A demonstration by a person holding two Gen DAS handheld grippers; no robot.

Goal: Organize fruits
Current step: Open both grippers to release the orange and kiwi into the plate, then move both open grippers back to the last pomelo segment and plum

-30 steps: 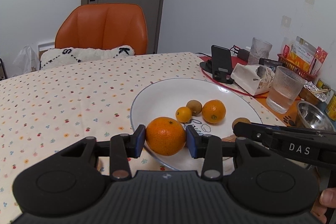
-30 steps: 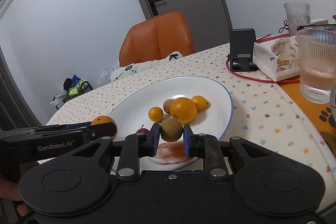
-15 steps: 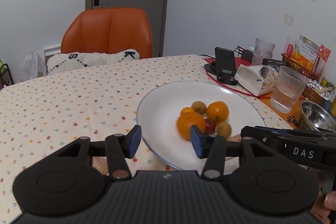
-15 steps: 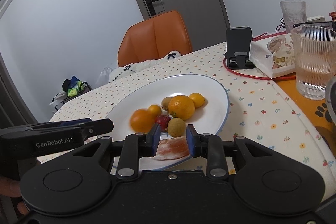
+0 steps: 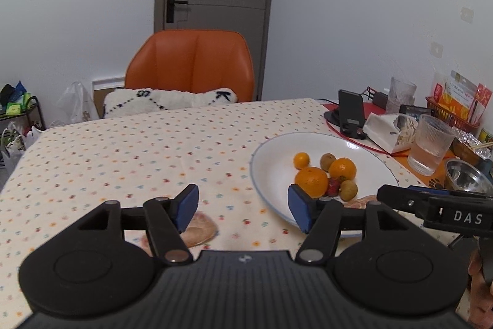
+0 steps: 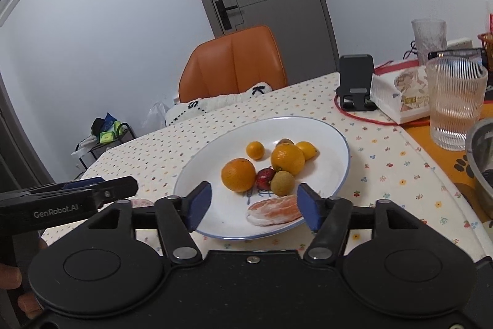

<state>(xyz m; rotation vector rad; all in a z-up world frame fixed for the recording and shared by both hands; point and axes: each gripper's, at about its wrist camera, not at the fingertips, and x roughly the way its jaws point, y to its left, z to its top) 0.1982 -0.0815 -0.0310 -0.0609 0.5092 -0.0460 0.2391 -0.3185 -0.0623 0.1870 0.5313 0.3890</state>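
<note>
on the counter, under a dotted cloth, the white plate sits toward the right side. it holds, by size: two oranges, one at the front left and one behind it to the right; a peeled citrus segment lying near the plate's front rim; a kiwi touching the back orange; two small kumquat-like fruits; a strawberry wedged between front orange and kiwi. a second kiwi is mostly hidden behind the back orange.

still off the plate: a flat pale piece, possibly peel or another segment, on the cloth just under the left tool's left finger. cannot tell which.

left tool: jaws spread wide, nothing between the pads. right tool: likewise spread, empty, hovering over the plate's front edge.

risks, as judged:
- round fruits lie loose and touching; nudging one orange likely rolls the cluster, possibly over the shallow rim.
- the segment is soft; a firm pinch would crush it and wet the pads.
- the strawberry is small and hemmed in; reaching for it would push its neighbours.
- a ribbed water glass stands near the plate's right; a wide sweep of the right tool could tip it.
</note>
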